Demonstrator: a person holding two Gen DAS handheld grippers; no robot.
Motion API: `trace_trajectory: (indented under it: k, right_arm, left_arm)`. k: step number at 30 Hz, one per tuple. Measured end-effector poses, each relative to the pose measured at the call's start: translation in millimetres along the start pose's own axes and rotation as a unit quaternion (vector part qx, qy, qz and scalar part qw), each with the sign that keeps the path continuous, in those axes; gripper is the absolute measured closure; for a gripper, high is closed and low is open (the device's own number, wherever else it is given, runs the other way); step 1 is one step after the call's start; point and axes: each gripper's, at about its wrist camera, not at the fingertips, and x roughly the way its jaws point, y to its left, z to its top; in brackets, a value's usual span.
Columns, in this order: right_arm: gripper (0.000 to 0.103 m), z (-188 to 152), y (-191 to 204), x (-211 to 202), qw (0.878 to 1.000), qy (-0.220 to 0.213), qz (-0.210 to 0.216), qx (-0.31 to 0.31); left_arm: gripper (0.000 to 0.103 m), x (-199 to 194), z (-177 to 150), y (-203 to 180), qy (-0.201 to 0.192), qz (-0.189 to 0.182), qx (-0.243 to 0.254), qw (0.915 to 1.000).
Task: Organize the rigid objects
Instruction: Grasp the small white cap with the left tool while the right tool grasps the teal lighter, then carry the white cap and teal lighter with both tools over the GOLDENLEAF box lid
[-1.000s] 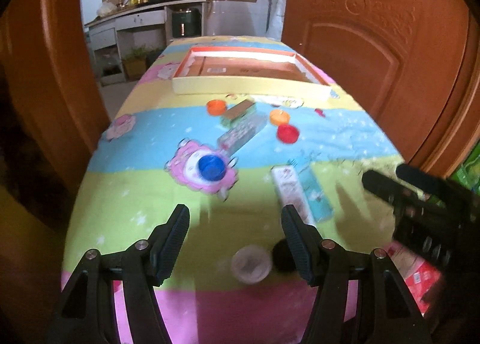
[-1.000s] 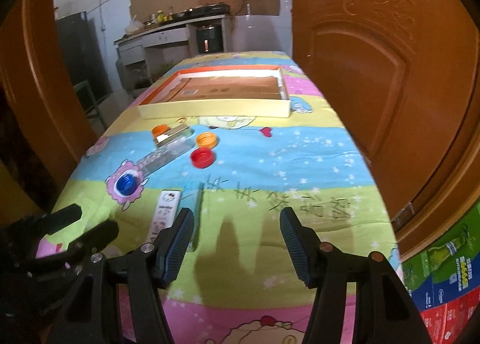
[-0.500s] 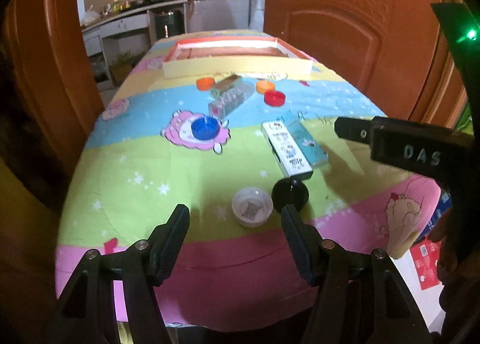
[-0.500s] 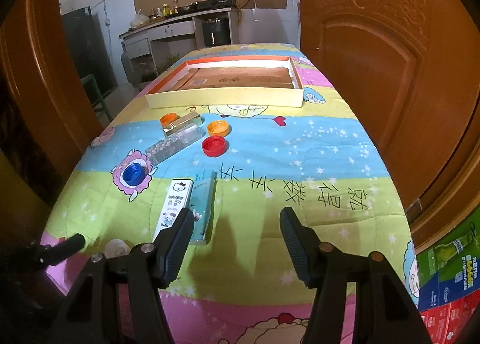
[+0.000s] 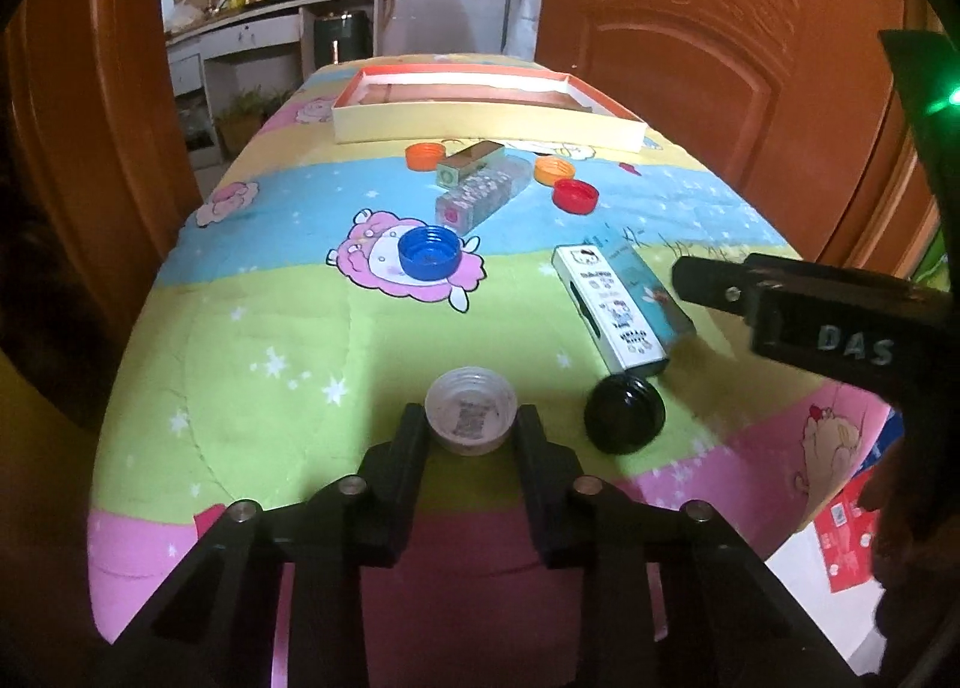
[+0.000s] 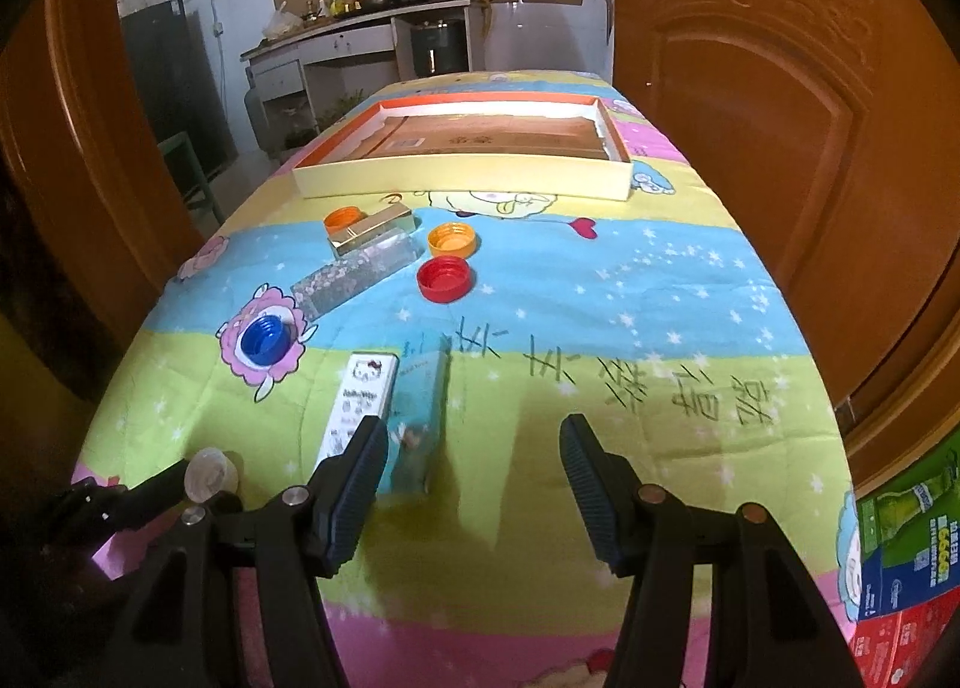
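The left gripper (image 5: 471, 430) has its two fingers closed against the sides of the clear cap (image 5: 471, 418), which sits mouth-up at the near edge of the table (image 5: 240, 364), just left of a black cap (image 5: 625, 414). The right gripper (image 6: 474, 469) hovers empty over the cloth, its jaws standing wide apart, with the teal box (image 6: 420, 418) just beside its left finger. Judgement: the step in hand is securing the clear cap for transfer to the shallow tray (image 6: 462, 181) at the far end. To do it well, the squeeze should stay light and level across the cap's widest part, the lift should go straight up to clear the black cap, and the carry should pass above the clutter in mid-table before release inside the tray wall. Count of loose items: six caps, namely one clear, one black, one blue cap (image 5: 429, 251), one red cap (image 6: 444, 279) and two orange caps (image 6: 453, 239); four boxes, namely the teal one, one white box (image 6: 360, 409), one glittery box (image 6: 354, 274) and one gold box (image 6: 372, 229); one tray, in which no loose items can be made out.
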Motion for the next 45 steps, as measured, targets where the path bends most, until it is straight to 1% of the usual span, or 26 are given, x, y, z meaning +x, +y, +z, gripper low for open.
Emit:
trace_trajectory:
  k: [2,10,13,15,16,17,18,23,35,41,45]
  right_arm:
    - [0.044,2.8,4.2,7.6,1.000,0.005,-0.008,-0.005]
    - [0.044,4.0,10.6,30.5,0.999,0.037,-0.009,-0.006]
    - [0.045,5.0,17.1,35.8,0.999,0.037,-0.030,-0.020]
    - [0.054,7.7,18.4,37.5,0.999,0.036,-0.022,-0.019]
    - [0.062,9.1,18.7,38.1,0.999,0.035,-0.020,-0.018]
    - [0.075,10.1,19.3,38.6,0.999,0.033,-0.019,-0.020]
    - [0.081,10.9,19.5,38.9,0.999,0.032,-0.015,-0.020]
    - [0.081,12.4,18.7,39.7,0.999,0.033,-0.009,-0.021]
    - [0.081,20.2,7.7,27.2,1.000,0.022,-0.009,-0.010]
    - [0.081,31.3,2.8,16.1,1.000,0.006,-0.009,-0.012]
    - [0.081,41.1,-1.8,10.4,1.000,-0.005,-0.009,-0.014]
  left_arm:
    - [0.073,1.2,2.1,1.7,0.001,-0.002,-0.002,1.0000]
    - [0.073,5.4,7.5,4.8,0.001,-0.002,-0.001,1.0000]
    - [0.073,7.5,10.3,7.4,0.003,-0.004,-0.004,1.0000]
    - [0.073,8.8,12.5,9.0,0.004,-0.005,-0.007,1.0000]
    - [0.073,9.6,13.8,10.3,0.005,-0.005,-0.009,0.9999]
    - [0.073,10.4,14.5,10.9,0.005,-0.006,-0.010,0.9999]
    - [0.073,11.0,15.5,12.3,0.005,-0.006,-0.013,0.9999]
    - [0.073,13.1,21.3,14.8,0.007,-0.006,-0.018,0.9998]
    - [0.073,4.7,42.5,11.1,-0.013,-0.002,-0.015,0.9998]
    - [0.073,-1.3,60.9,4.8,-0.028,0.010,-0.009,0.9995]
    - [0.073,-3.1,76.3,4.0,-0.034,0.021,-0.018,0.9990]
